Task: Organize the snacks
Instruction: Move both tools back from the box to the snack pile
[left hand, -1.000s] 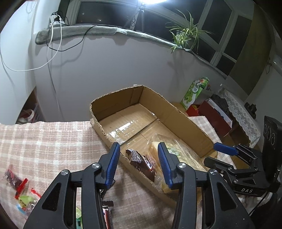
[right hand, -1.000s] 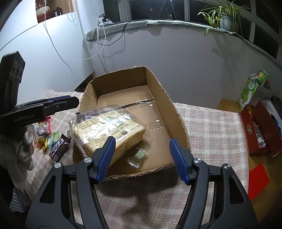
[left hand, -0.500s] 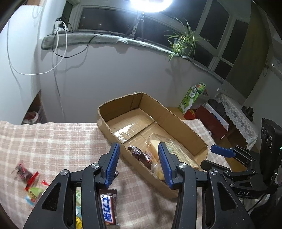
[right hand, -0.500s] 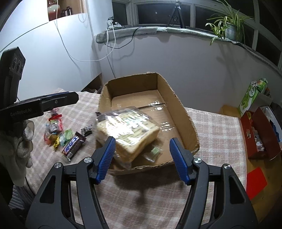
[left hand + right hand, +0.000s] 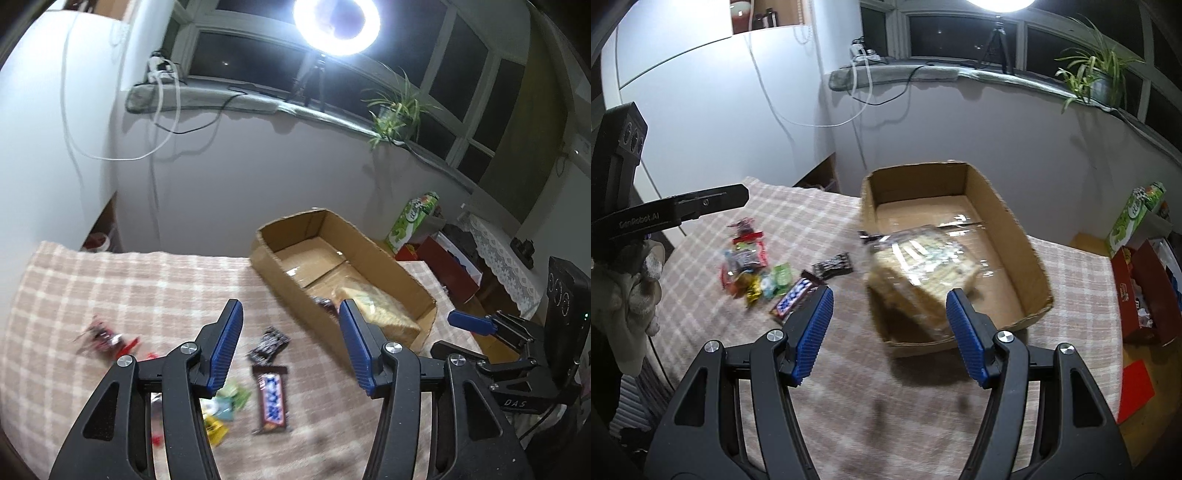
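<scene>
An open cardboard box (image 5: 373,258) (image 5: 1019,229) sits on the checked tablecloth. A bagged bread loaf (image 5: 919,269) (image 5: 380,306) lies in its near end, with a dark wrapped snack (image 5: 325,303) beside it. A Snickers bar (image 5: 271,402) (image 5: 796,299), a small dark packet (image 5: 267,345) (image 5: 833,266) and a pile of small candies (image 5: 746,262) (image 5: 103,336) lie on the cloth left of the box. My left gripper (image 5: 291,347) is open and empty above the loose snacks. My right gripper (image 5: 890,336) is open and empty, before the box's near end.
The checked tablecloth (image 5: 110,291) covers the table. Red boxes and a green carton (image 5: 1137,218) stand on the floor to the right. A white wall and a window ledge with a plant (image 5: 395,114) lie behind.
Both grippers have pulled back and risen away from the box. The left one now hangs over the loose snacks on the cloth. The loaf stays in the box.
</scene>
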`<action>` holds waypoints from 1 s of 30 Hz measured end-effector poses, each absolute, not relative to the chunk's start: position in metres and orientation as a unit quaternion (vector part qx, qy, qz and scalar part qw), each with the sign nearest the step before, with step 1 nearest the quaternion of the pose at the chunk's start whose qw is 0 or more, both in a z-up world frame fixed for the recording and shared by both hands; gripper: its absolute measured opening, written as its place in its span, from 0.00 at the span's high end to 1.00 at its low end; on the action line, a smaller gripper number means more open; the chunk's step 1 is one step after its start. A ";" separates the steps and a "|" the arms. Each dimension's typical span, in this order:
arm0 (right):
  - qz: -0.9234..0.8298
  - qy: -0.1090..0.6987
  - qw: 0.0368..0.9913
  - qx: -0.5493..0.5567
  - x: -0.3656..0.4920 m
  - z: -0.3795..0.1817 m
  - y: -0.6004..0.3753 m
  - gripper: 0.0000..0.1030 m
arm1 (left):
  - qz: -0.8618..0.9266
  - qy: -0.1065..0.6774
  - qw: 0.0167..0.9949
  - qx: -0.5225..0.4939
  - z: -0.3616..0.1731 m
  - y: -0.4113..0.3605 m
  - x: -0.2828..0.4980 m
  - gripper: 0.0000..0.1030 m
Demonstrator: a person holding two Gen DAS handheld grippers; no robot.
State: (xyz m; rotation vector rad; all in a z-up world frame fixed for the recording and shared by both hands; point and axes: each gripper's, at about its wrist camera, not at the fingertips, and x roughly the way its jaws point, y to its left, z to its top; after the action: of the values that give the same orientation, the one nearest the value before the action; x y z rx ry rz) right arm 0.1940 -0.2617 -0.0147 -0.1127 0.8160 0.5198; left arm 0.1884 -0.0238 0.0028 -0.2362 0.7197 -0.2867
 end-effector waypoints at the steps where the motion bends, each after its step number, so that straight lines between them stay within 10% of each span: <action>1: 0.252 0.393 0.883 -0.055 0.192 -0.015 -0.259 0.36 | -0.137 0.350 0.919 -0.117 0.003 -0.020 0.186 0.48; 30: 0.282 0.472 0.835 -0.026 0.192 -0.078 -0.165 0.36 | -0.095 0.409 0.903 -0.094 -0.066 0.052 0.166 0.48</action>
State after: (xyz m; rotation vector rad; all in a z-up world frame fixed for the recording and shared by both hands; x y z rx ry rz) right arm 0.1922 -0.1651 -0.0779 -0.0545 0.9986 0.5964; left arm 0.1657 0.0517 -0.0657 -0.1941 0.8463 -0.1973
